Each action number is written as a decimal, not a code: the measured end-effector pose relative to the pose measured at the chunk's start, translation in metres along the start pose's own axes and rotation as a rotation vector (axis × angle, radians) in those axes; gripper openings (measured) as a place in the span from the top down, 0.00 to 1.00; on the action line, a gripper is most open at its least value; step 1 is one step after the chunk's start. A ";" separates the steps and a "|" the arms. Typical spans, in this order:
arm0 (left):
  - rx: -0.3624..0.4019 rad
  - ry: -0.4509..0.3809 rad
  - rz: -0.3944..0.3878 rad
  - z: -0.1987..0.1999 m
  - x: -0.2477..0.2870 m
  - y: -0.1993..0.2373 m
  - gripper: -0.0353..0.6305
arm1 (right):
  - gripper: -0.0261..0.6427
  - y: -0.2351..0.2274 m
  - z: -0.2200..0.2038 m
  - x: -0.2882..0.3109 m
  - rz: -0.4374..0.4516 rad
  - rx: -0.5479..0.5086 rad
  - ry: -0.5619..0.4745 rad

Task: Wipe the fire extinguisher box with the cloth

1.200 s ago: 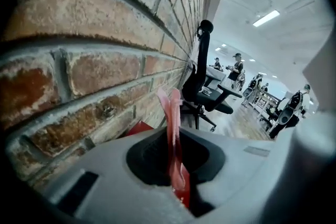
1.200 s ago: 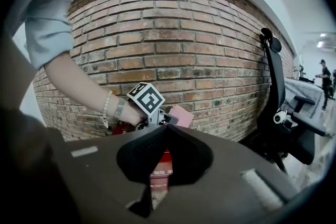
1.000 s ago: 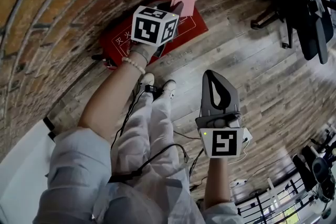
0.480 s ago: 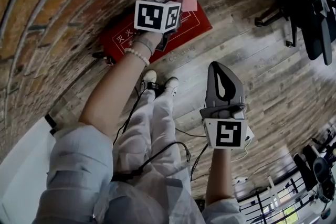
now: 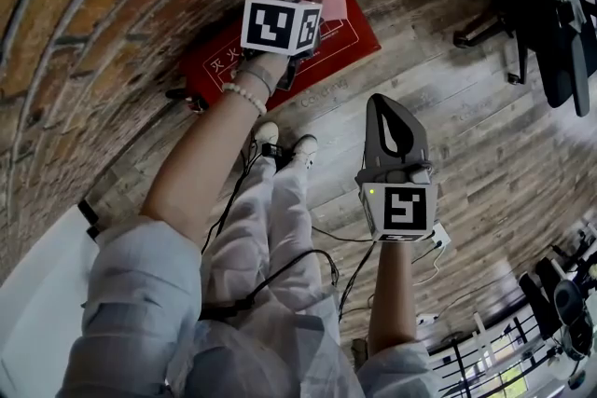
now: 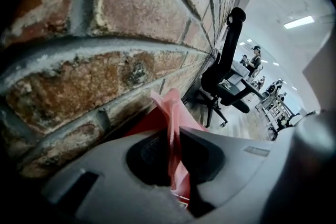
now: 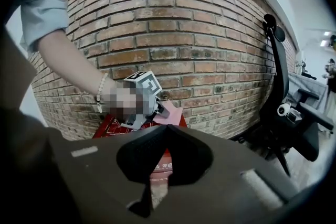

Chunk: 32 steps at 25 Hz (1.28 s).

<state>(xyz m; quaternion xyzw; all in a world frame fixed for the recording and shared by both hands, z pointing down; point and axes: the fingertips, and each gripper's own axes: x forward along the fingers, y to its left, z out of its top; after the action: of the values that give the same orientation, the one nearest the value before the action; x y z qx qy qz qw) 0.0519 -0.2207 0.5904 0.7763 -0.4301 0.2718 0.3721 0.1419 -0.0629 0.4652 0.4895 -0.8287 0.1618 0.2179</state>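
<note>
Grip: left tongs (image 6: 175, 128) are clamped on the cloth (image 6: 169, 105). A thin pink fold is pinched between the tips and the loose end sticks out past them.
Idle side: right tongs (image 7: 165, 127) are shut tip to tip with nothing between them. They hang over the floor (image 5: 457, 116), well apart from the box (image 5: 347, 40) and pointing toward it.
Cloth position: at the box's far corner, just beside the wall (image 5: 93, 23). No view settles whether it presses on the red face or sits just off it.
Box: red with white print, low at the foot of the wall. Nothing braces it.
Slip risk: only a narrow fold is held, so dragging across the face or catching the box's edge could pull the cloth free.
Snag risk: rough brick and mortar lie right beside the cloth. A stroke that drifts toward the wall could hook the fabric or scrape the left tongs.
Scratch risk: little cloth shows ahead of the tips, so pressing hard could rub bare tips on the face instead of fabric.
Shift risk: with the right tongs away, a firm push could probably slide or tip the box.
Coverage risk: the cloth sits at one corner, so short strokes would likely leave most of the face unwiped.
Footing: a cable (image 5: 326, 261) trails by the person's feet and could catch on a step.
</note>
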 end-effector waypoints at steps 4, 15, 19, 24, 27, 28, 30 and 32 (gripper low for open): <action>-0.029 0.003 0.009 -0.005 -0.004 0.005 0.93 | 0.95 0.004 -0.010 0.004 0.014 0.003 0.032; -0.044 -0.010 0.058 -0.020 -0.024 0.021 0.93 | 0.95 0.020 -0.022 0.020 0.056 -0.022 0.076; -0.058 -0.017 0.075 -0.028 -0.034 0.029 0.93 | 0.95 0.031 -0.021 0.024 0.075 -0.035 0.083; -0.063 -0.017 0.098 -0.041 -0.049 0.040 0.93 | 0.95 0.044 -0.021 0.026 0.090 -0.043 0.088; -0.076 -0.020 0.120 -0.049 -0.059 0.049 0.93 | 0.95 0.052 -0.022 0.028 0.100 -0.049 0.096; -0.078 -0.021 0.126 -0.052 -0.062 0.051 0.93 | 0.95 0.055 -0.022 0.028 0.103 -0.051 0.100; -0.079 -0.023 0.134 -0.057 -0.067 0.056 0.93 | 0.95 0.060 -0.022 0.030 0.110 -0.056 0.101; -0.079 -0.030 0.135 -0.062 -0.072 0.060 0.93 | 0.95 0.066 -0.025 0.030 0.116 -0.059 0.111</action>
<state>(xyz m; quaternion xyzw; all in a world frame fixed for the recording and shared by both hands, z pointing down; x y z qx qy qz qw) -0.0416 -0.1579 0.5929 0.7342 -0.4973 0.2675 0.3770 0.0763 -0.0423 0.4986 0.4243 -0.8468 0.1764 0.2679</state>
